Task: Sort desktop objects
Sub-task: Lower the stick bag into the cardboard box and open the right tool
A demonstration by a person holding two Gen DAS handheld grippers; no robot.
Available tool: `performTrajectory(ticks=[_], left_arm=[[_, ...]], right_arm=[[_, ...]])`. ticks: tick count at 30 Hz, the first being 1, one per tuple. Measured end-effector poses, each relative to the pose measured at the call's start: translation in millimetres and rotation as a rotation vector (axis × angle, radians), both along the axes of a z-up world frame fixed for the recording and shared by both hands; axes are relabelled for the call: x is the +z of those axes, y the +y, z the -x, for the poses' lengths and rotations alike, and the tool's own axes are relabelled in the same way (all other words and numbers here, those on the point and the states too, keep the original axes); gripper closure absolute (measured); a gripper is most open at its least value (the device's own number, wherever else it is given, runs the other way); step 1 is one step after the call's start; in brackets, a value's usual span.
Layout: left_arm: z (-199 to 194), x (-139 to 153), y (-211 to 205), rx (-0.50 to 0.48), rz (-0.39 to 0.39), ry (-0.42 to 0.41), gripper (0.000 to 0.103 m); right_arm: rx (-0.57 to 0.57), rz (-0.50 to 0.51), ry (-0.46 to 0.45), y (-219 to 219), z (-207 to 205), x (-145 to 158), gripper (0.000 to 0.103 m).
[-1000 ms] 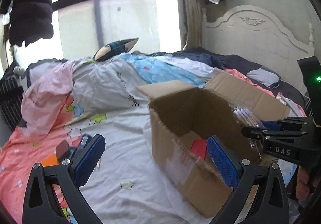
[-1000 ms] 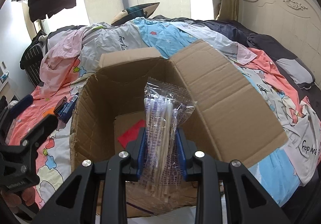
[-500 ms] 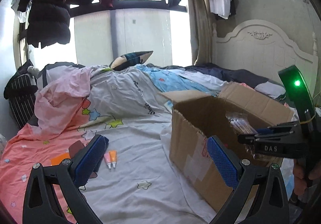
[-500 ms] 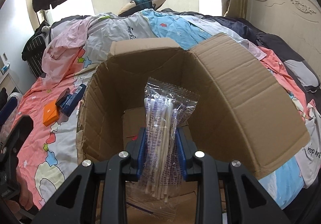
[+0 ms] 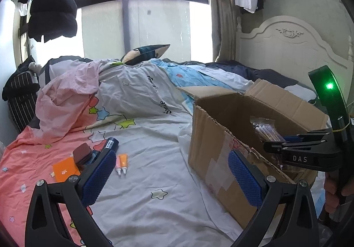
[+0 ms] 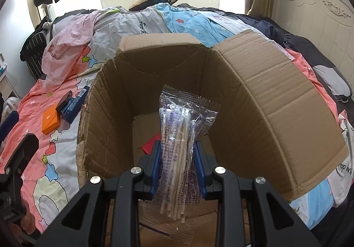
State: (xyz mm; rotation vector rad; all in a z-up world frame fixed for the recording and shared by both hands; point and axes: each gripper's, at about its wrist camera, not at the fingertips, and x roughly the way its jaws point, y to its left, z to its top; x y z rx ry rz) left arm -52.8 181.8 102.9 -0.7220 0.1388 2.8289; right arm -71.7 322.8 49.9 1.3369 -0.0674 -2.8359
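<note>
Stick packet (image 6: 179, 147) between right gripper (image 6: 178, 169) pads

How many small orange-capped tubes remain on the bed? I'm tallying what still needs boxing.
2. The small tubes lie side by side on the white sheet, one left of the other, beside the left gripper's left finger; others may be hidden.

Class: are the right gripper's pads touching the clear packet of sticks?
Touching. The right wrist view shows the right gripper with both blue pads pressed against the packet of sticks.
</note>
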Motion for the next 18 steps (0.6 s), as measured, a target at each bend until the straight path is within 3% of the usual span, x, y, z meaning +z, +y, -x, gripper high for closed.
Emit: performTrajectory(ticks=[9,18], left_arm=[[9.9,-7.2,20.4,-0.163,-0.066,-0.107,0.000],[11.1,-17.4,38.8,-0.203,-0.019,-0.158,0.000]], right_arm=[[-0.005,-0.023,0.002,1.9,-4.2,2.4,0.077],[-0.015,-0.013,-0.012,9.6,-2.3,-2.0,0.077]])
